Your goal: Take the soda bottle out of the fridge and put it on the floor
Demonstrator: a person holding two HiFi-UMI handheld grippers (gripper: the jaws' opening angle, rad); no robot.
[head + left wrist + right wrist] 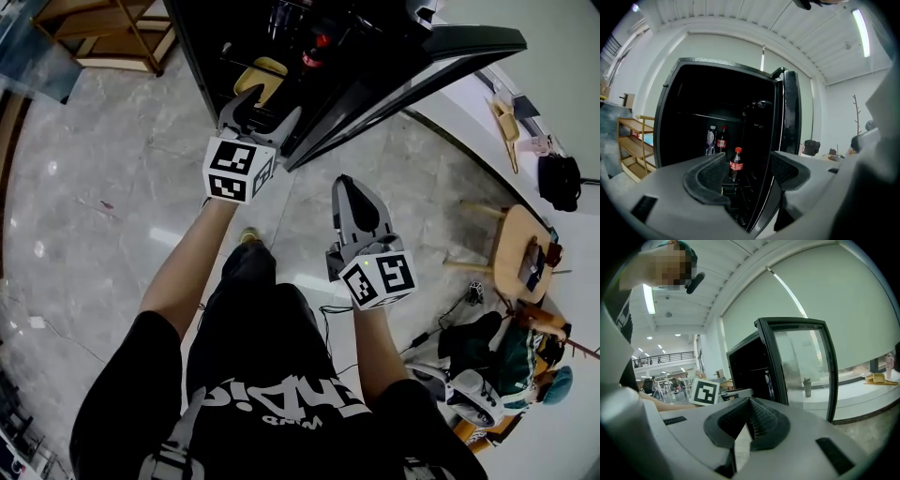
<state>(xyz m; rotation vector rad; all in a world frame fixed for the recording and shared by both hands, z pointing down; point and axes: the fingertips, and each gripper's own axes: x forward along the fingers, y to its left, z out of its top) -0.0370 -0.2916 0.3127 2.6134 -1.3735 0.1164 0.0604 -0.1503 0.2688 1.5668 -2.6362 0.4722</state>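
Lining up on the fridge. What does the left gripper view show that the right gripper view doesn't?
Only left gripper view: the left gripper, jaws apart, framing a red-capped soda bottle low in the fridge; two more bottles above. Only right gripper view: the right gripper, jaws together, empty; the left gripper's cube; the door's glass face. Both: the black fridge, door open.

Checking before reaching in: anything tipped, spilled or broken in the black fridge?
Nothing stands out. The red-capped dark soda bottle stands upright, two more bottles stand upright higher up, and no spill is visible.
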